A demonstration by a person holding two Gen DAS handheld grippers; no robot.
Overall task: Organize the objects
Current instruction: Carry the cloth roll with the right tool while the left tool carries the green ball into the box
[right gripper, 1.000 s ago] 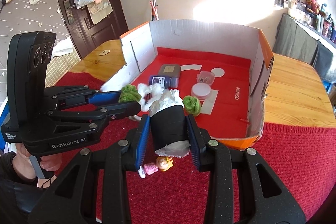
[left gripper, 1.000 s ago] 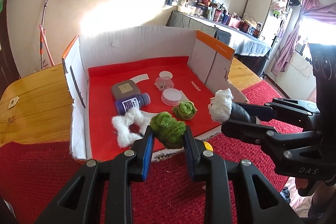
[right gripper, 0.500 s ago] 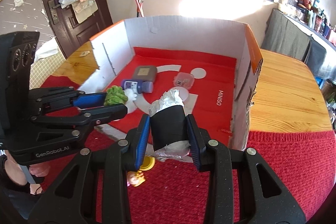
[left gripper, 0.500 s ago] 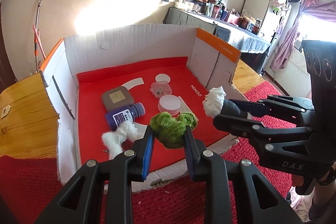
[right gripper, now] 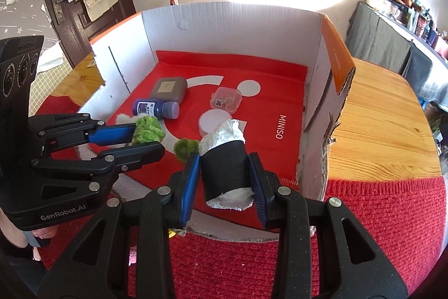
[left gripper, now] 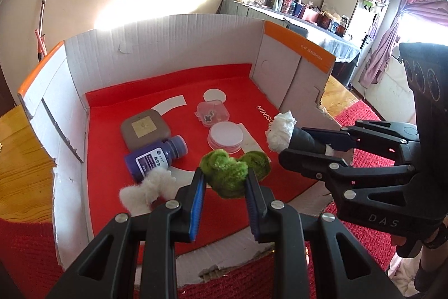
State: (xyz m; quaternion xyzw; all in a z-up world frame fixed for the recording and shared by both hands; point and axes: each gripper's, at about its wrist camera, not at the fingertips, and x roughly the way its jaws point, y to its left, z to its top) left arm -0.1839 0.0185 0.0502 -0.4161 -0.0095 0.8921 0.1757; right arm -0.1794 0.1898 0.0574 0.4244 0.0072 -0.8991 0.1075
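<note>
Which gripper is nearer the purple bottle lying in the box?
Left. The left gripper hovers just beside the purple bottle; the right gripper hangs farther off, across the box.

Both tools tilt downward side by side, the left tool (left gripper: 225, 184) and right tool (right gripper: 224, 173) each clamped on something.
</note>
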